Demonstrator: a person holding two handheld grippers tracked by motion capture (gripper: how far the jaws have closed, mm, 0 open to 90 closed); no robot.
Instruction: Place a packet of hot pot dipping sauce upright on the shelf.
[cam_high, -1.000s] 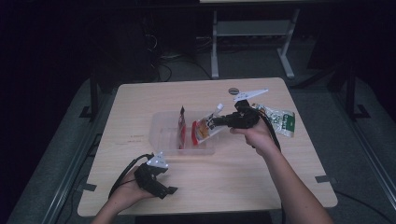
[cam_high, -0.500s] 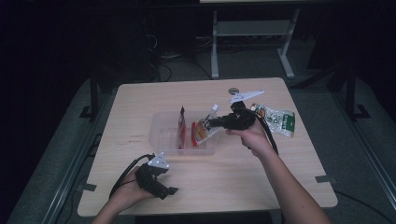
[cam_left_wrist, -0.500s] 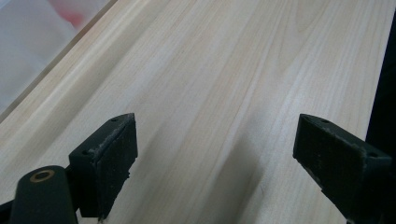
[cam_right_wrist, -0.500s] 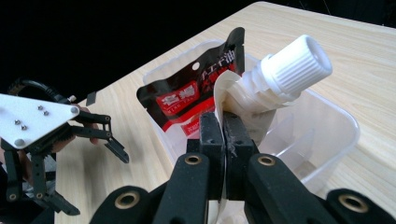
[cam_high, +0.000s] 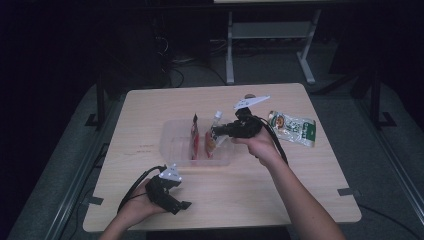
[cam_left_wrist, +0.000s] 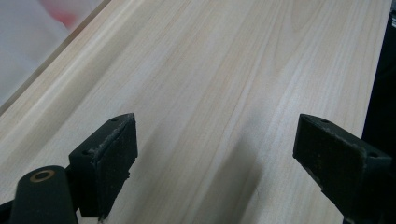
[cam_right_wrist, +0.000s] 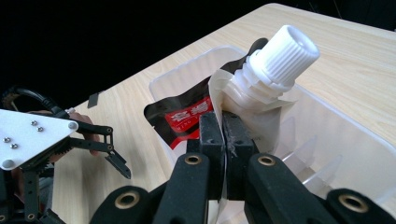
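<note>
My right gripper (cam_right_wrist: 225, 133) is shut on a spouted pouch (cam_right_wrist: 261, 84) with a white screw cap, pinching its top edge just below the spout. It holds the pouch (cam_high: 212, 134) over the right part of a clear plastic bin (cam_high: 172, 145) at the table's middle. A red and black pouch (cam_right_wrist: 187, 114) stands upright in the bin, seen in the high view as the red pouch (cam_high: 195, 140). My left gripper (cam_high: 181, 204) rests near the front left edge of the table, open with only bare wood between its jaws (cam_left_wrist: 215, 154).
A green and white pouch (cam_high: 295, 128) lies flat on the table to the right of the bin. The wooden table (cam_high: 300, 180) has bare room at front right. Dark floor and a metal stand lie beyond the far edge.
My right gripper has carried the spouted pouch leftward, from near the bin's right end to above its inside. The left gripper has stayed put.
</note>
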